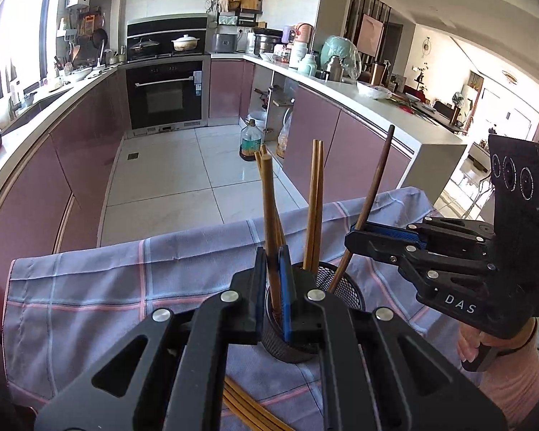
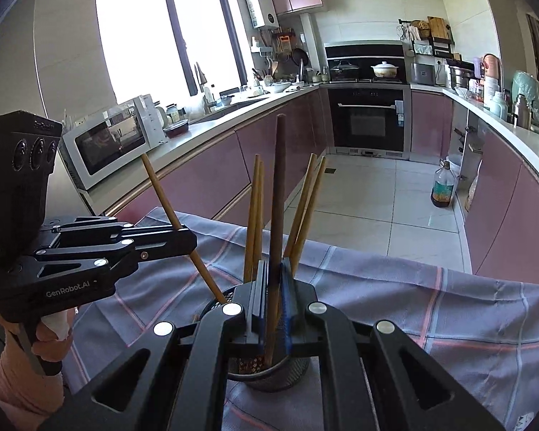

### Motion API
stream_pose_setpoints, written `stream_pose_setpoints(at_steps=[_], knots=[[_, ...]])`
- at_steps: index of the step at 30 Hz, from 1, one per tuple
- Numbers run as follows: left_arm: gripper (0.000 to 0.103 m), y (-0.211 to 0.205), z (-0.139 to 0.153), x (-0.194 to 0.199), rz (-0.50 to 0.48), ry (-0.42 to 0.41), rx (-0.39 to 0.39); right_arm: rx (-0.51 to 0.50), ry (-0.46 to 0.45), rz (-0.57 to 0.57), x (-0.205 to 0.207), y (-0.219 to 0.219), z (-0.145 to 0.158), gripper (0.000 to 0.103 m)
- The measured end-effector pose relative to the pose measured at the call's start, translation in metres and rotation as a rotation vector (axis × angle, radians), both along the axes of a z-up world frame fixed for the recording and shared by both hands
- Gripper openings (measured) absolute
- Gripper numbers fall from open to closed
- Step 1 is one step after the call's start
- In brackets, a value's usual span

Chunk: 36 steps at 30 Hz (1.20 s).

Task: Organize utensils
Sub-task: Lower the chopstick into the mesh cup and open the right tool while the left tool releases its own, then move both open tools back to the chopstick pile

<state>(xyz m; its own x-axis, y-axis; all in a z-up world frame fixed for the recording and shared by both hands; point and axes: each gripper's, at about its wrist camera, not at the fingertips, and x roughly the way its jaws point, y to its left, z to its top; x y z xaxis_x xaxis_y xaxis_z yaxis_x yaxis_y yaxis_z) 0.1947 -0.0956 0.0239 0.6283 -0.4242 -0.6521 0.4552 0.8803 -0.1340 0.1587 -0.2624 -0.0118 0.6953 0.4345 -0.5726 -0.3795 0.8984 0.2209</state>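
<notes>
You've got a checked cloth (image 1: 90,287) over the table, oven (image 2: 368,118) at the far wall, microwave (image 2: 107,143) on the left counter, oil bottle (image 1: 250,142) standing on the tiled floor (image 1: 183,176).

A black wire-mesh holder (image 1: 345,287) stands upright on the checked purple cloth. Several light wooden chopsticks (image 1: 314,204) lean in it, ends fanning upward. One light chopstick (image 1: 268,215) and one dark brown chopstick (image 2: 278,197) stand with their lower ends inside the holder. More light chopsticks (image 1: 248,409) lie flat on the cloth beside it.
</notes>
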Motion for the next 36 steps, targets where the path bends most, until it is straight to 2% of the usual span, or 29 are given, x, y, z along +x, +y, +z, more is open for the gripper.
stream_pose_setpoints(at_steps=[3,4,5,7,19,28,32,36], knots=[[0.012,0.001,-0.003,0.009,0.012,0.014,-0.018,0.01,0.006,-0.02,0.003,-0.004,-0.001,0.01],[0.017,0.002,-0.004,0.012,0.018,0.018,-0.024,0.015,0.008,-0.025,0.004,-0.005,-0.001,0.011],[0.026,0.003,-0.005,0.014,0.022,0.02,-0.03,0.016,0.007,-0.029,0.004,-0.006,-0.002,0.013],[0.032,0.005,-0.008,0.015,0.032,0.011,-0.044,0.021,0.001,-0.039,0.003,-0.008,-0.002,0.014],[0.035,0.031,-0.026,0.004,0.093,0.002,-0.059,0.037,-0.023,-0.069,-0.007,-0.019,-0.002,0.017],[0.039,0.063,-0.039,-0.036,0.145,-0.061,-0.028,0.071,-0.1,0.048,-0.059,-0.011,0.012,0.021],[0.04,0.08,-0.053,-0.058,0.174,-0.063,-0.006,0.065,-0.073,0.128,-0.076,0.009,0.0,0.024],[0.042,0.09,-0.072,-0.073,0.191,-0.015,0.01,0.028,0.009,0.192,-0.081,0.036,-0.031,0.025]])
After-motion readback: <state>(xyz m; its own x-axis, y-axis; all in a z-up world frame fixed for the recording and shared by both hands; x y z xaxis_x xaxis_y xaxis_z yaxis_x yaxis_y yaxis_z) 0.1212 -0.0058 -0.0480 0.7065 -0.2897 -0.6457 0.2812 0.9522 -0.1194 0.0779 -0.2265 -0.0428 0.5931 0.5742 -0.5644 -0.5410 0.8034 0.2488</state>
